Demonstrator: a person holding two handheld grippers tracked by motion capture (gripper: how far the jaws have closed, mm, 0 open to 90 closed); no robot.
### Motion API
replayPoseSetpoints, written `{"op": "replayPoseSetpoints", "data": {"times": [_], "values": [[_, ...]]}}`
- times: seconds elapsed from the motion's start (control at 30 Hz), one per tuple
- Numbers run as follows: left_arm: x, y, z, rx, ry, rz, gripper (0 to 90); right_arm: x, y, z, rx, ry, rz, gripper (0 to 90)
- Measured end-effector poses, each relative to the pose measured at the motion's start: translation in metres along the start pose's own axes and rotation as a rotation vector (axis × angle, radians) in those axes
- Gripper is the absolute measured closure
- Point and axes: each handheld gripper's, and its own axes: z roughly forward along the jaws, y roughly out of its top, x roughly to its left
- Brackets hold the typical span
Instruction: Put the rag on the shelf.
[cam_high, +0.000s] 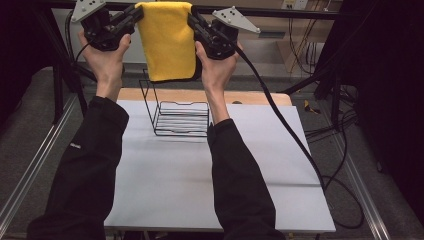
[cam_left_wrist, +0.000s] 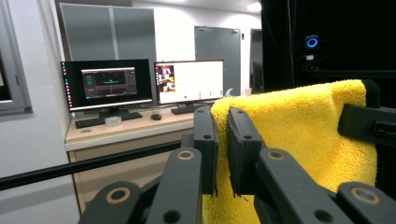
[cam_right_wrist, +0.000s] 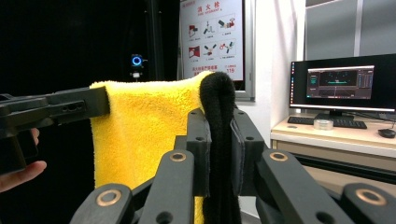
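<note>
Yellow towel (cam_high: 166, 42) held up high above the bench (cam_high: 200, 170), stretched between two grippers

The left gripper (cam_high: 134, 16) is closed on the towel's left top edge and the right gripper (cam_high: 194, 21) is clamped on its right top edge, where a dark edge of the fabric shows between the jaws; the cloth hangs folded, above a black wire rack (cam_high: 175, 112) standing at the bench's far side
</note>
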Motion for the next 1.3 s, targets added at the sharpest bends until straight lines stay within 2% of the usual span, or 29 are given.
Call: {"op": "replayPoseSetpoints", "data": {"times": [0.2, 0.27, 0.37, 0.57, 0.77, 1.0, 1.3], "values": [[0.006, 0.001, 0.010, 0.002, 0.007, 0.005, 83.1, -0.001, 0.003, 0.008, 0.003, -0.002, -0.022, 80.4], [0.008, 0.000, 0.012, -0.002, 0.009, -0.007, 83.0, -0.002, 0.004, 0.010, 0.008, -0.007, -0.020, 80.4], [0.010, -0.003, 0.016, 0.011, 0.010, -0.007, 83.1, -0.004, 0.002, 0.014, 0.018, -0.012, -0.013, 80.3], [0.017, -0.013, 0.019, 0.031, 0.021, -0.005, 83.1, -0.005, -0.007, 0.022, 0.045, -0.003, -0.029, 80.3], [0.019, -0.029, 0.018, 0.061, 0.008, 0.004, 83.1, -0.007, -0.022, 0.023, 0.084, -0.001, -0.028, 80.2], [0.017, -0.049, 0.012, 0.089, -0.021, 0.014, 83.1, -0.010, -0.042, 0.015, 0.107, 0.007, -0.011, 80.2], [0.013, -0.070, 0.007, 0.144, -0.050, 0.030, 83.0, -0.013, -0.066, 0.007, 0.169, 0.009, -0.007, 80.0]]}}
